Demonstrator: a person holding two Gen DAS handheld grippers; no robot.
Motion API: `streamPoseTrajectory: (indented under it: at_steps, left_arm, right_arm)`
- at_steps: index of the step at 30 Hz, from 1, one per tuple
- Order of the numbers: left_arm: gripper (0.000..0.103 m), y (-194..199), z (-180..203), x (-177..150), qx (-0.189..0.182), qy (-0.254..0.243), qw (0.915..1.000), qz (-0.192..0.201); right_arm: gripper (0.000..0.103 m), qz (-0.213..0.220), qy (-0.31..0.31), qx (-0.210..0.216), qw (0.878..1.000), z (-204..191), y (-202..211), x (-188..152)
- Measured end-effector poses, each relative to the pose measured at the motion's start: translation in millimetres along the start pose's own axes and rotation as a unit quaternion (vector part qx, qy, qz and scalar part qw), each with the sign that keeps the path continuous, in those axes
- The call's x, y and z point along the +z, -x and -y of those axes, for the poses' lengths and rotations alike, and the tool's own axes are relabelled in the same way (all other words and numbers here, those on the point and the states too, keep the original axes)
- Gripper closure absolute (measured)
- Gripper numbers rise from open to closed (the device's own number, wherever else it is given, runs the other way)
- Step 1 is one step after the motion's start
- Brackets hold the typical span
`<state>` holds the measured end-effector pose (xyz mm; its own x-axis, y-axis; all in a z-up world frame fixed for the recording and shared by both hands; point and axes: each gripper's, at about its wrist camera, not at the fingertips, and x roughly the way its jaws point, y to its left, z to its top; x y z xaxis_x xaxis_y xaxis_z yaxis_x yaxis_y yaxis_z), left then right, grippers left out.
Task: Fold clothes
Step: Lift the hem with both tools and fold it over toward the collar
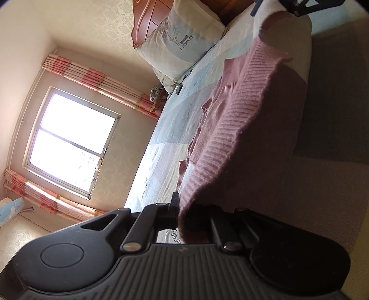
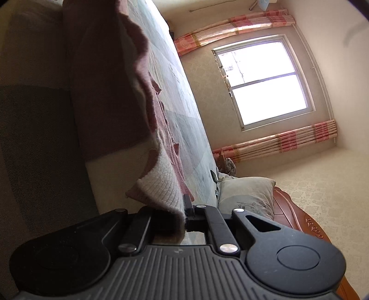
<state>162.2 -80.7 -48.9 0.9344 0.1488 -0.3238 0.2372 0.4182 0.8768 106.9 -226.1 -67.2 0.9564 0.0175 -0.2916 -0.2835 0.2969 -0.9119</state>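
Observation:
A knitted sweater [image 1: 242,129], mauve-pink with cream parts, hangs stretched between my two grippers above the bed. My left gripper [image 1: 180,207] is shut on the ribbed pink edge, which drapes over its fingers. In the right wrist view the same sweater [image 2: 110,92] runs away from my right gripper [image 2: 184,207], which is shut on a cream ribbed corner. The right gripper [image 1: 297,7] also shows at the top of the left wrist view, pinching the cream end. The sweater's far part still trails on the bedspread [image 1: 175,120].
The bed has a pale blue and white quilt [image 2: 184,115], a printed pillow [image 1: 182,43] and a wooden headboard [image 1: 147,25]. A small dark object [image 1: 178,88] lies near the pillow. A bright window [image 1: 73,140] with pink striped curtains [image 1: 96,78] is beyond.

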Motion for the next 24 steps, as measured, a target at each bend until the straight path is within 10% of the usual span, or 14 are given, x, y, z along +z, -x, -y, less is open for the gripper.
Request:
streamPoseTrajectory:
  at_steps: [24]
  left_arm:
    - [0.099,-170.0,-21.9,-4.3,-0.024,0.066,0.9972,-0.027]
  right_arm:
    - [0.094,-0.034,-0.067,-0.006,0.997,26.2,-212.6,24.9]
